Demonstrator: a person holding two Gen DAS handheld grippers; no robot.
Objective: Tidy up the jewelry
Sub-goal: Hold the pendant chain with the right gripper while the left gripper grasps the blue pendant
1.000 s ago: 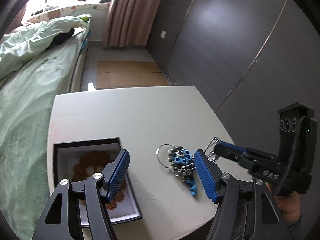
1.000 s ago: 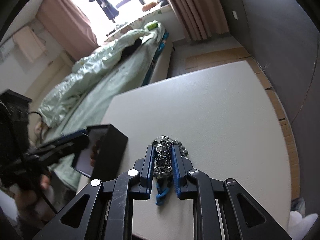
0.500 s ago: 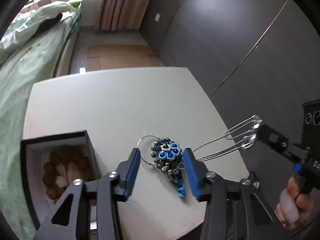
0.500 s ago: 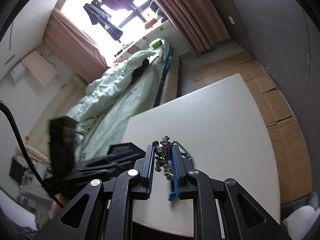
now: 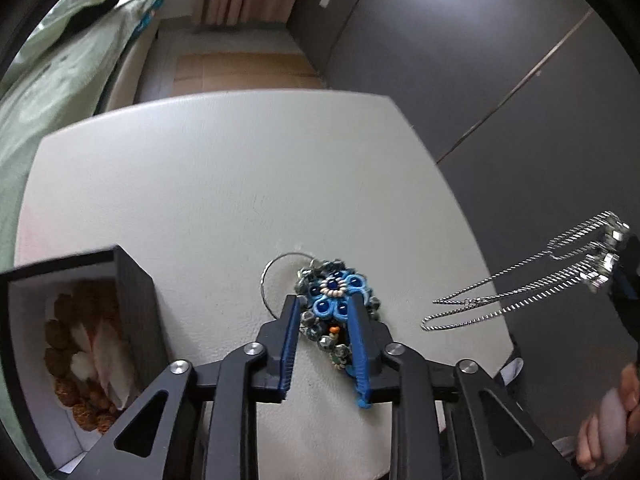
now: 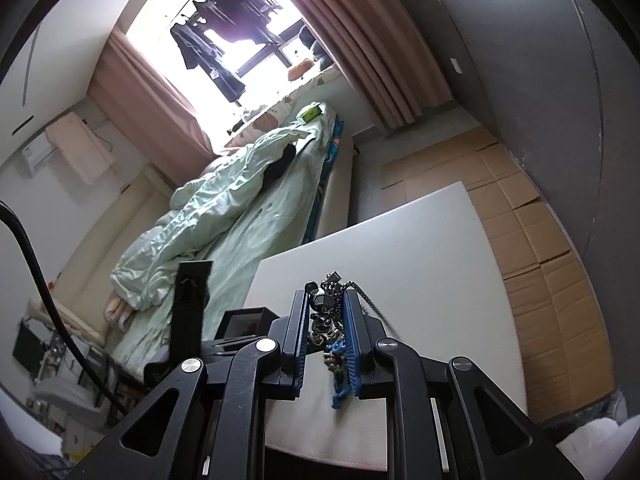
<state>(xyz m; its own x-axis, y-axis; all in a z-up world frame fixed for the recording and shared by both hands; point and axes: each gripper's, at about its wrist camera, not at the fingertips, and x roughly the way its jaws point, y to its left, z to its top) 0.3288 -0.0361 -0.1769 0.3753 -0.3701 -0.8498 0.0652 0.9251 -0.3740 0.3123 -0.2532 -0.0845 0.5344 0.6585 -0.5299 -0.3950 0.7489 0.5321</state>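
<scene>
A blue flower-shaped beaded ornament (image 5: pixel 334 300) with a wire ring lies on the white table (image 5: pixel 224 184). My left gripper (image 5: pixel 324 308) has its jaws closed in around the ornament, pads against its sides. My right gripper (image 6: pixel 326 308) is shut on a silver chain necklace (image 6: pixel 326 320) and holds it in the air beyond the table's right edge; the chain (image 5: pixel 532 284) hangs stretched out in the left wrist view. A black jewelry box (image 5: pixel 136 320) with brown beads inside stands open at the left.
A bed with a green quilt (image 6: pixel 224 216) runs along the table's left side. Flattened cardboard (image 6: pixel 532 240) covers the floor by the dark wall panels (image 5: pixel 460 72). The table's right edge (image 5: pixel 460 208) is close to my right gripper.
My left gripper moved from over the box to the ornament and narrowed its jaws around it. My right gripper lifted the chain off the table and up to the right.
</scene>
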